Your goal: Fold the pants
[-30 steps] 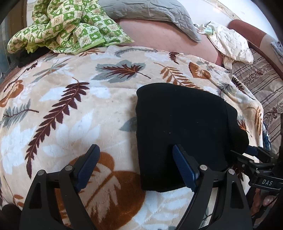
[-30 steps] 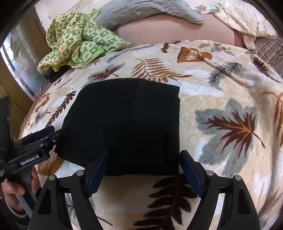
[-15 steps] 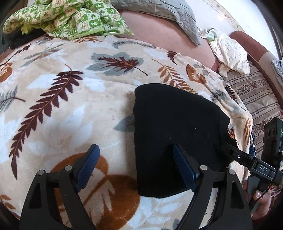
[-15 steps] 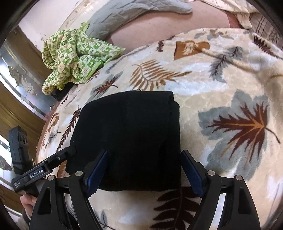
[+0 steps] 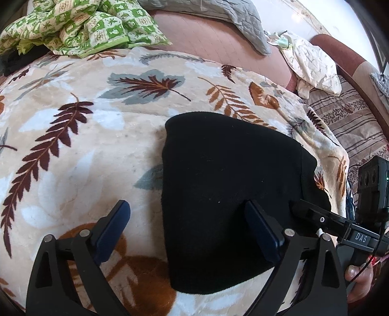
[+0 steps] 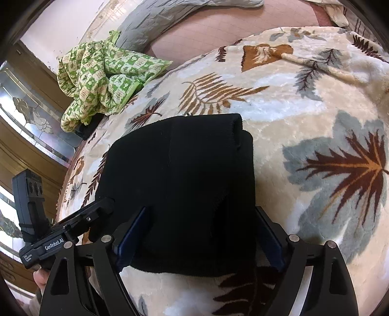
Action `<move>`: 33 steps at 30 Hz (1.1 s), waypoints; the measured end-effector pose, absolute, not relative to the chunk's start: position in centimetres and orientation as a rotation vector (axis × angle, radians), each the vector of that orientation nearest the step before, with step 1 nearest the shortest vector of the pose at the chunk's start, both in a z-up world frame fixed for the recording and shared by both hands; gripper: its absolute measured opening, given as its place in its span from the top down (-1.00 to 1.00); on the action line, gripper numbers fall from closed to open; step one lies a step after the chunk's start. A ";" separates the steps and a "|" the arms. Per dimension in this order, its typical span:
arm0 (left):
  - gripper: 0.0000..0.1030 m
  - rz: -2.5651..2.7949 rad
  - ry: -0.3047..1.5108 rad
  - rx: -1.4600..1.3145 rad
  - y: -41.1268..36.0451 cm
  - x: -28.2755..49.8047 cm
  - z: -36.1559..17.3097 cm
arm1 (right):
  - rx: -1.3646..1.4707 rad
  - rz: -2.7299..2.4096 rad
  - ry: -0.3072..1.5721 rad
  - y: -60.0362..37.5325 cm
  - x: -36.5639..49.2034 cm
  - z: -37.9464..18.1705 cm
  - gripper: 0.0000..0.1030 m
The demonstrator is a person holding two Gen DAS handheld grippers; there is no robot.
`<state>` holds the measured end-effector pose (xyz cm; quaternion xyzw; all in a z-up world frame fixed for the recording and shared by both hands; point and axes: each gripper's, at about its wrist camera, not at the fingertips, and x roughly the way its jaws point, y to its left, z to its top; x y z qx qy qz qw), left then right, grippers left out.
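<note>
Black pants (image 5: 231, 194), folded into a compact block, lie on leaf-print blanket (image 5: 80, 150) on bed. Left claw (image 5: 187, 231) and right claw (image 6: 199, 233) both spread wide, jaws opening, straddling near edge, gripping nothing.

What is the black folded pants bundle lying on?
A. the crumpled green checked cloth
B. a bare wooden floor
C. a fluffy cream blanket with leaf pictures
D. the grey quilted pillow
C: the black folded pants bundle lies flat on the fluffy cream blanket with brown and grey leaf pictures, while the crumpled green checked cloth and the grey quilted pillow sit far behind it.
</note>
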<state>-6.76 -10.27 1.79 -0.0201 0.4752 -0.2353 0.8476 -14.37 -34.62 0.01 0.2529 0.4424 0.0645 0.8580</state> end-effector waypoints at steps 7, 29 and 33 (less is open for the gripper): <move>-1.00 -0.494 1.006 -0.049 -10.6 -6.6 1.3 | 0.518 0.141 0.920 -34.3 -13.9 -0.1 -0.76; 0.29 -0.547 0.855 0.038 -11.6 -9.1 5.0 | 0.438 0.095 0.817 -32.9 -15.5 2.8 -0.02; 0.30 -0.533 0.807 0.033 -10.3 -8.7 7.2 | 0.443 0.131 0.789 -32.0 -14.9 4.6 -0.01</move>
